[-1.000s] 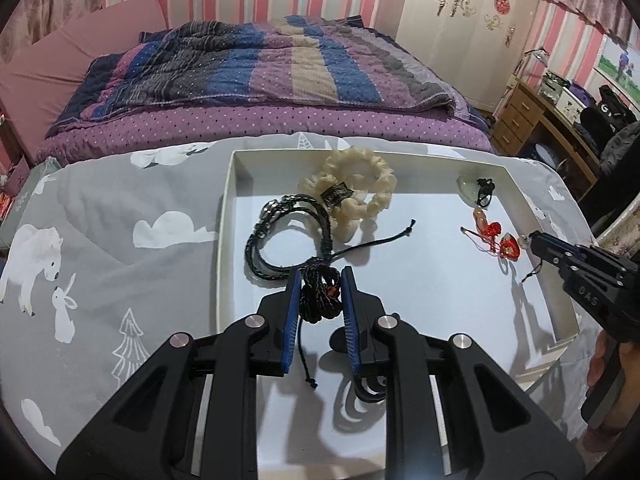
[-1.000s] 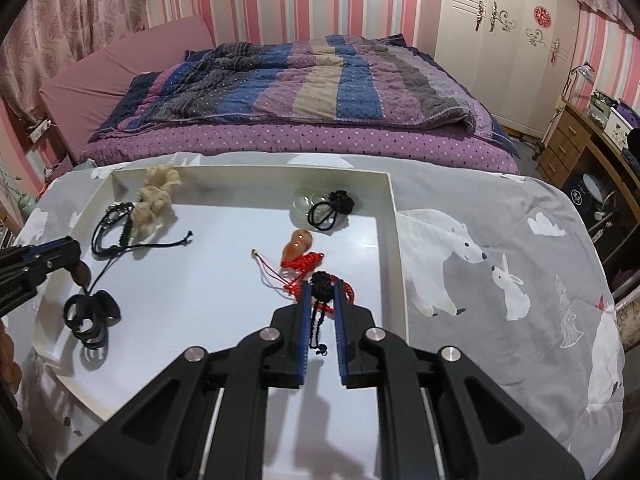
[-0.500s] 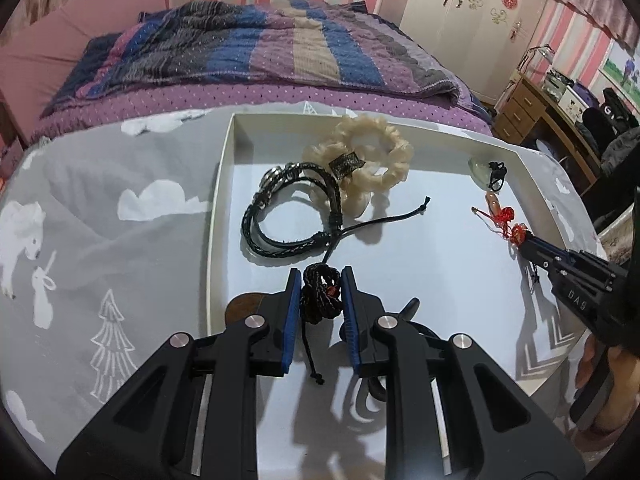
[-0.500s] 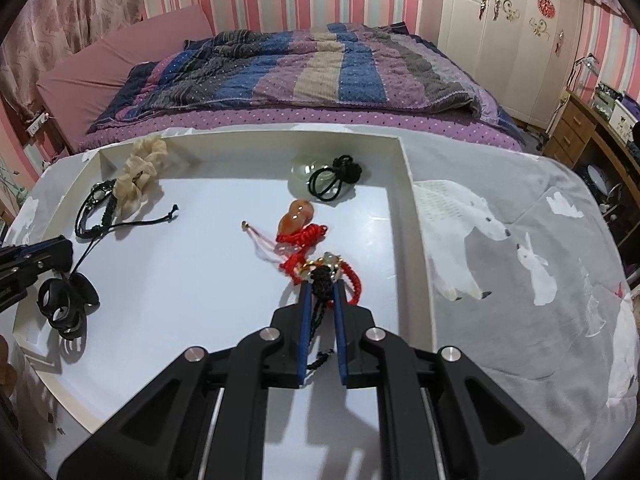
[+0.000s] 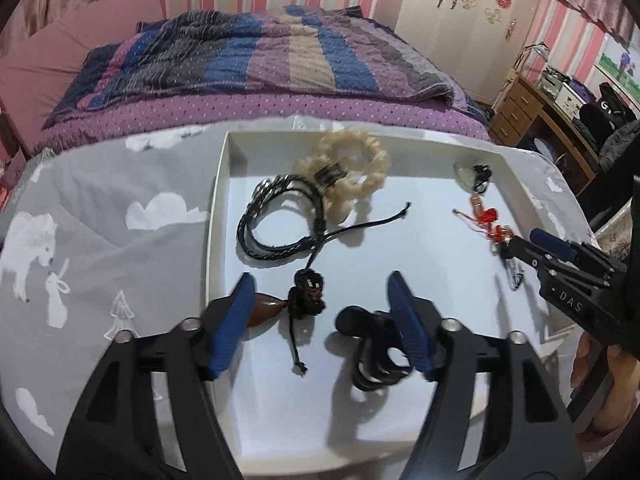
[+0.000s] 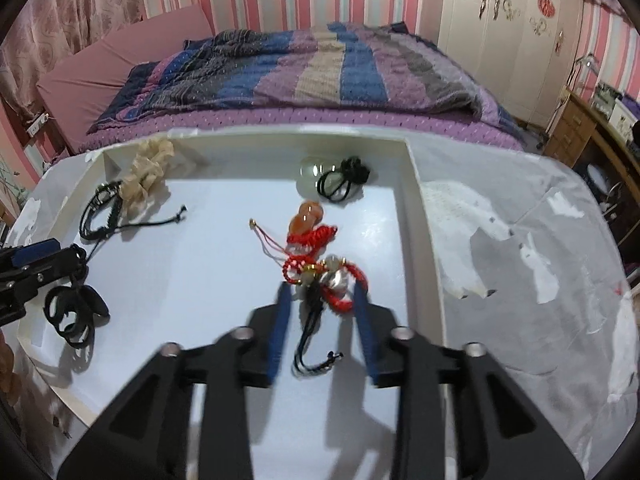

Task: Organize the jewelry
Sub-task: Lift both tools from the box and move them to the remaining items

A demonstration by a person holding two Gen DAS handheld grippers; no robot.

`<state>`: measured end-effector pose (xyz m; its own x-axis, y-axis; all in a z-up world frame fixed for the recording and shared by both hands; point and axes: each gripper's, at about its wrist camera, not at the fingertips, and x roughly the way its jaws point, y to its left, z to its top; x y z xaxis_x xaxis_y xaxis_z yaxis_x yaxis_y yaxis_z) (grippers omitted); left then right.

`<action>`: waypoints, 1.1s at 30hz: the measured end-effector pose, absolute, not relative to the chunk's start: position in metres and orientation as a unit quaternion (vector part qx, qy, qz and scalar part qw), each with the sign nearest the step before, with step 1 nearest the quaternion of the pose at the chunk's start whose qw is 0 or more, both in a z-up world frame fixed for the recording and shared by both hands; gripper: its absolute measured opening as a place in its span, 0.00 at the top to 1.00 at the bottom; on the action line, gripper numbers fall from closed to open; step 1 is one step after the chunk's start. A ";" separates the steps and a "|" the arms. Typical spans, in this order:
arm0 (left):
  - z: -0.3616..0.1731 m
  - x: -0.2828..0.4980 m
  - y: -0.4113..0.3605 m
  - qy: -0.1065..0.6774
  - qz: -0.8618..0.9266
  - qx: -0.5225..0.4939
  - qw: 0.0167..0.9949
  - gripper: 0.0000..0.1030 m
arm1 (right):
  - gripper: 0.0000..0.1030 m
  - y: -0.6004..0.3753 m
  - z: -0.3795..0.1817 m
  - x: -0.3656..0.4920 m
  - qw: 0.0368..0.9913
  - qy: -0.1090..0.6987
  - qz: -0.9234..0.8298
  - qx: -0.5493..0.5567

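1. The left gripper (image 5: pixel 320 304) is seen with jaws apart, just opened; the black knot (image 5: pixel 307 294) lies between them, untouched, on the tray (image 5: pixel 218 216).
2. The right gripper (image 6: pixel 322 320) has likewise just opened; the red bracelet (image 6: pixel 336 284) lies loose between its tips.

Both wrist views are evenly, rather dimly lit by indoor light that seems to come from above and behind the cameras. On the white tray (image 5: pixel 224 208), soft shadows fall just ahead of and beneath the left gripper (image 5: pixel 320 300). The right gripper (image 6: pixel 322 304) is motion-blurred along its blue fingers (image 6: pixel 280 328), and the red cord piece (image 6: pixel 320 264) between them is smeared. Past that gripper the tray floor shows mild bluish glare. Fisheye distortion bends the bed (image 6: pixel 320 80) and striped walls, and black vignetting fills the corners. The far furniture is soft, perhaps out of focus.
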<state>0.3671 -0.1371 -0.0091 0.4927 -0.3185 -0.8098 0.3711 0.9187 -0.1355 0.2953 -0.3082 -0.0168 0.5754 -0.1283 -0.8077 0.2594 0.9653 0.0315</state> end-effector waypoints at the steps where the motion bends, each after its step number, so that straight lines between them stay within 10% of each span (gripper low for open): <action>1: -0.004 0.363 -0.137 0.457 -0.198 0.032 0.866 0.20 | 0.58 -0.308 -0.011 0.293 0.887 0.442 -0.109 0.075; 6: 0.025 0.338 -0.125 0.435 -0.195 0.048 0.878 0.08 | 0.16 -0.304 0.026 0.276 0.901 0.411 -0.121 0.065; 9: 0.043 0.320 -0.113 0.429 -0.182 0.051 0.883 0.03 | 0.08 -0.303 0.053 0.256 0.911 0.386 -0.138 0.056; 33: 0.042 0.067 -0.035 0.401 -0.163 0.055 0.900 0.03 | 0.02 -0.224 0.070 0.020 0.901 0.400 -0.166 0.025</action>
